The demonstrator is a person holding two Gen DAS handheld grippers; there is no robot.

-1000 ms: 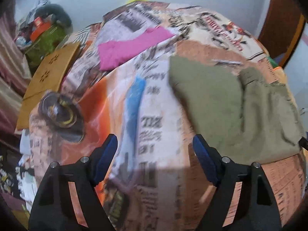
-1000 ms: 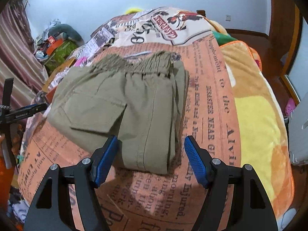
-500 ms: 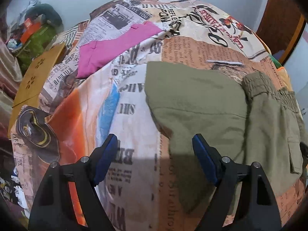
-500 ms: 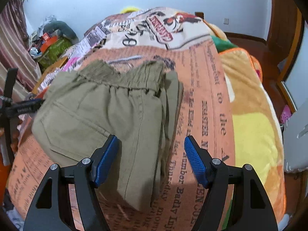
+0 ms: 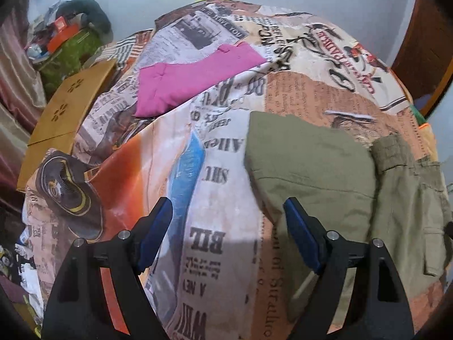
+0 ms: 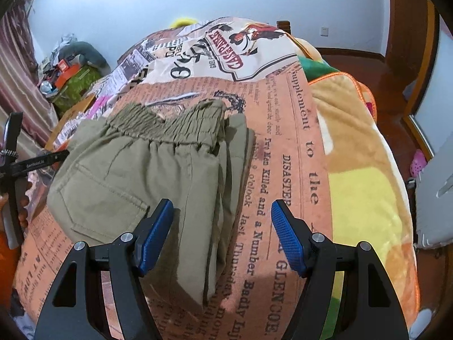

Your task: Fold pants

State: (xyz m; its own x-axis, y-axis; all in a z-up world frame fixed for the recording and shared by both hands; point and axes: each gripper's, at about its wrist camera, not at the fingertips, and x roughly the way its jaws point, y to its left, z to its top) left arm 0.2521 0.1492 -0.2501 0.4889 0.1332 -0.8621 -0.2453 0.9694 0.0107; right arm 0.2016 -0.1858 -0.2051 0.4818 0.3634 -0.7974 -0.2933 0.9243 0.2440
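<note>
Olive-green pants (image 6: 147,175) lie folded into a compact stack on the newspaper-print bedspread (image 6: 294,147), elastic waistband at the far end. In the left wrist view the pants (image 5: 320,164) lie to the right. My left gripper (image 5: 226,226) is open and empty over the bedspread, its right finger at the near left edge of the pants. My right gripper (image 6: 220,226) is open and empty, hovering over the near right edge of the stack. The left gripper's body (image 6: 31,161) shows at the left of the right wrist view.
A folded pink garment (image 5: 192,79) lies on the bed behind. A wooden board (image 5: 68,113) leans at the bed's left side beside a pile of clutter (image 5: 65,36). A yellow-orange blanket (image 6: 362,170) covers the bed's right part.
The left gripper's view swung right over the pants, then back left a little. The right gripper moved closer over the stack's near right edge. Both stayed open.
</note>
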